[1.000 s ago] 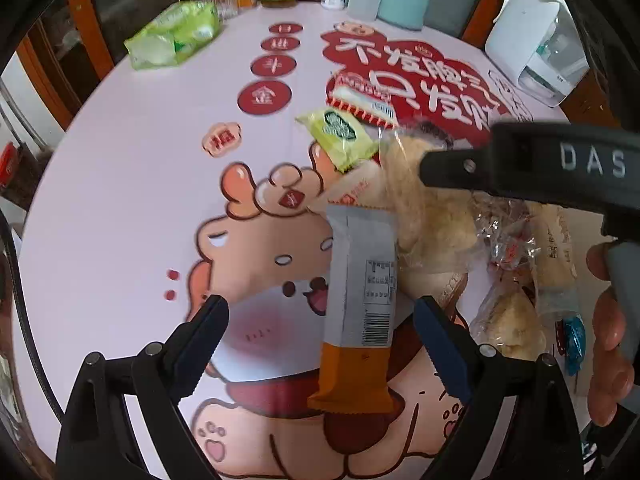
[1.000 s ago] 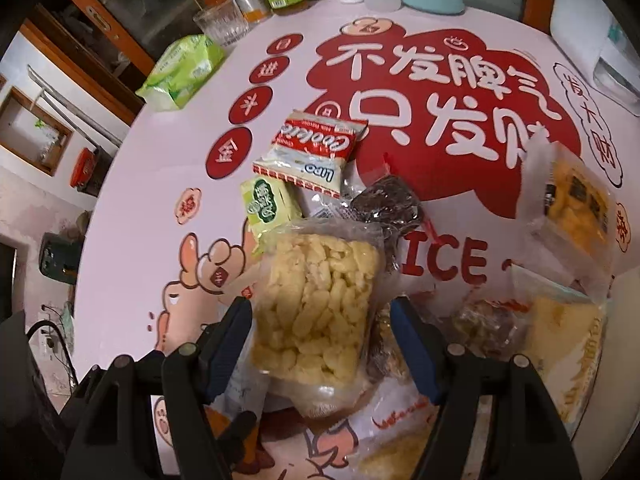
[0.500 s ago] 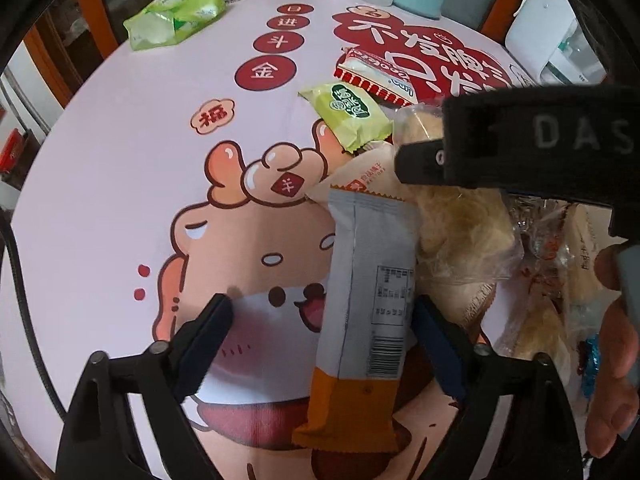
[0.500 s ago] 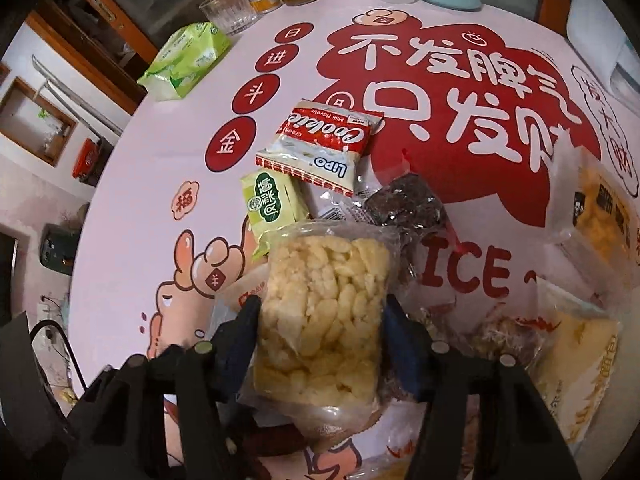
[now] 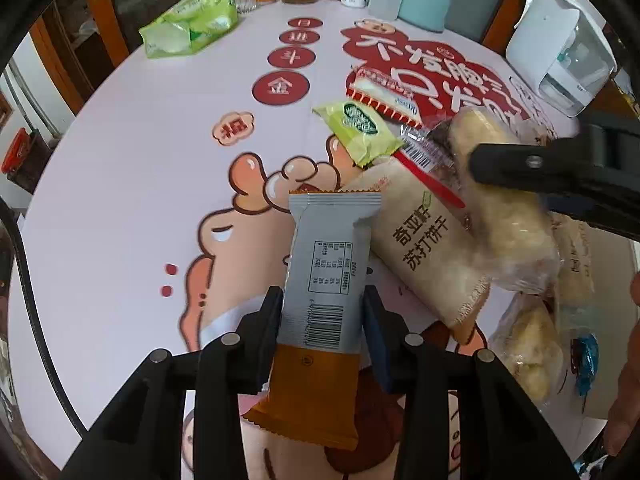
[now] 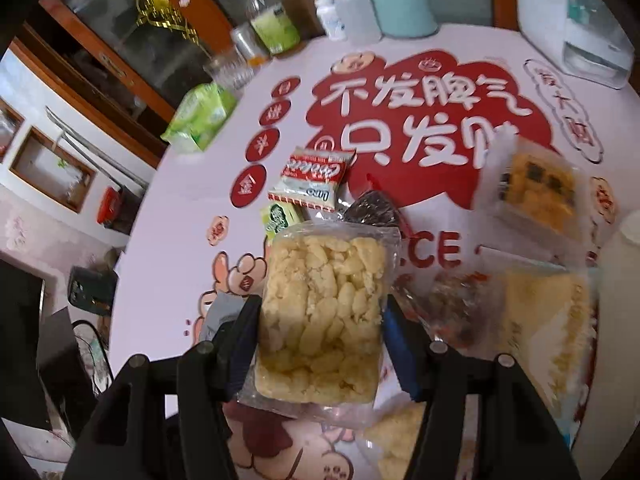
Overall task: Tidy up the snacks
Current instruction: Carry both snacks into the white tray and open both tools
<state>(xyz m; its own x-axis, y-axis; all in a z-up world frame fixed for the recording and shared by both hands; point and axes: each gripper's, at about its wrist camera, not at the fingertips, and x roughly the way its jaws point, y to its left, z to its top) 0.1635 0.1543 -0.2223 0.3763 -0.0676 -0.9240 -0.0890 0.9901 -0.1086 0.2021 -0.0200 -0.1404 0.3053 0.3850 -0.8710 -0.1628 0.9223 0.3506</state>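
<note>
Black fingers of the left gripper (image 5: 322, 320) are pinching a grey-and-orange snack bar (image 5: 320, 308) at its middle, just above the printed tablecloth (image 5: 120, 208). Beside it, the right gripper (image 6: 322, 330) is clamping a clear bag of puffed rice cake (image 6: 324, 312), lifted over the snack pile. A green packet (image 5: 358, 130) and a red-and-white biscuit pack (image 6: 310, 178) are lying nearby.
</note>
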